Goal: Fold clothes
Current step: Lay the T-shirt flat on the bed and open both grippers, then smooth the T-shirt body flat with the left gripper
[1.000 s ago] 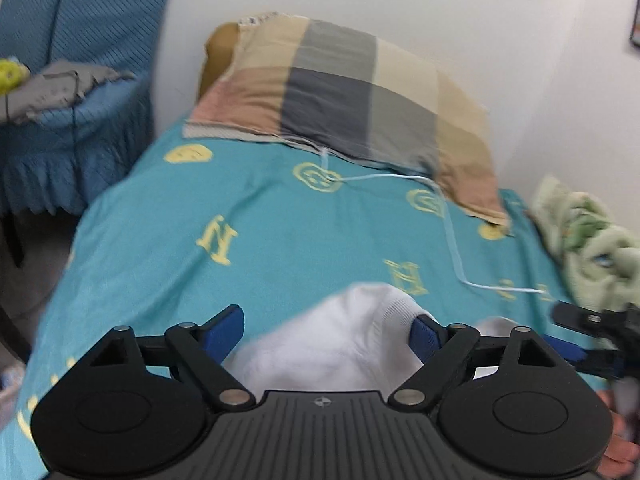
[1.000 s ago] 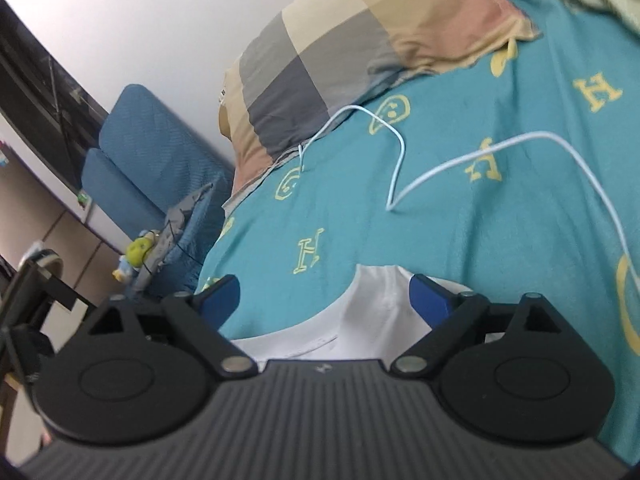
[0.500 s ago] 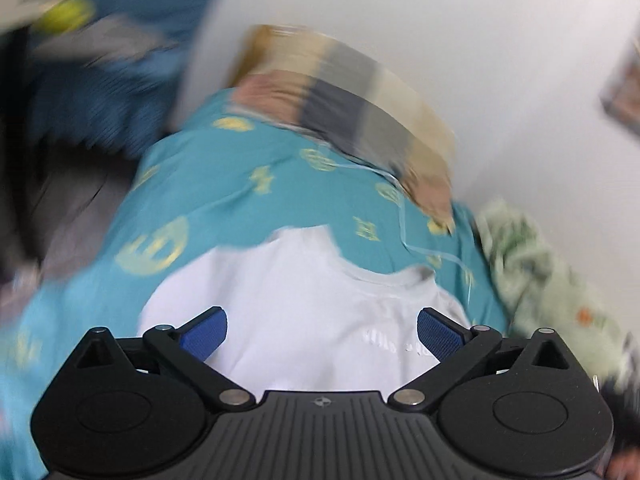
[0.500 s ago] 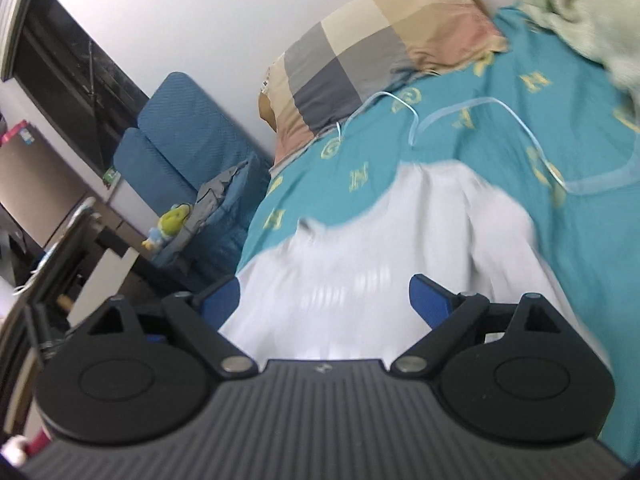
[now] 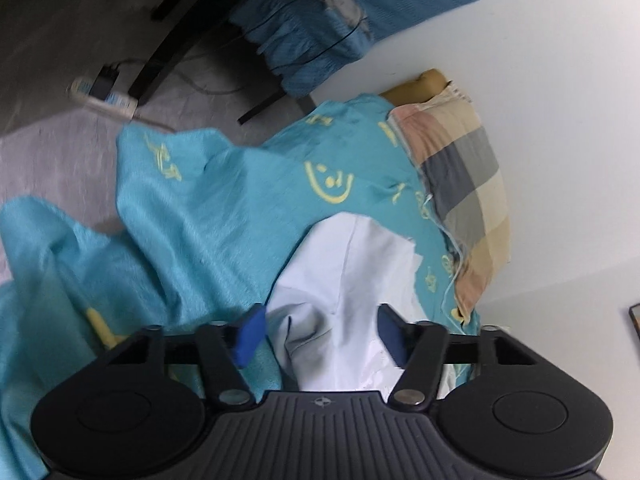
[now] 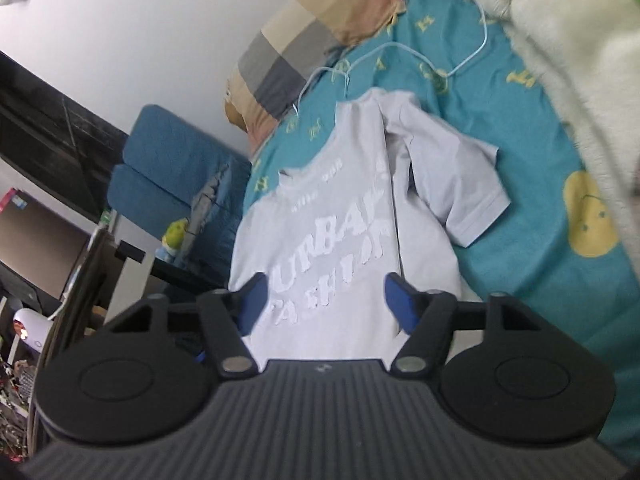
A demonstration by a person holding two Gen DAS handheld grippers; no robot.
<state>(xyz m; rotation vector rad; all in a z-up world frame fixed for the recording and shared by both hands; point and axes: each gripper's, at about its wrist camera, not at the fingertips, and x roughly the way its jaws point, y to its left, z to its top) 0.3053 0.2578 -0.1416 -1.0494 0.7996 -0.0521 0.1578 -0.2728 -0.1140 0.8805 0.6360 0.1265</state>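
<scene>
A white T-shirt [image 6: 340, 216] with raised white lettering lies spread front-up on the teal bedspread [image 6: 532, 260], collar toward the pillow, one short sleeve [image 6: 468, 184] fanned out to the right. My right gripper [image 6: 326, 300] hovers open above the shirt's lower half, nothing between its blue pads. In the left wrist view the same T-shirt [image 5: 352, 276] shows as rumpled white cloth by the bed's side edge. My left gripper [image 5: 320, 334] stands open over it, holding nothing.
A checked pillow [image 6: 312, 36] rests at the bed's head against the wall. A white cable [image 6: 404, 48] loops across the bedspread near it. A fluffy cream blanket [image 6: 568, 60] fills the right side. A blue chair [image 5: 320, 40] and a power strip [image 5: 104, 96] are beside the bed.
Both grippers have pulled back from the collar toward the shirt's lower part, so much more of the shirt shows. The left gripper has swung to face the bed's side edge and floor.
</scene>
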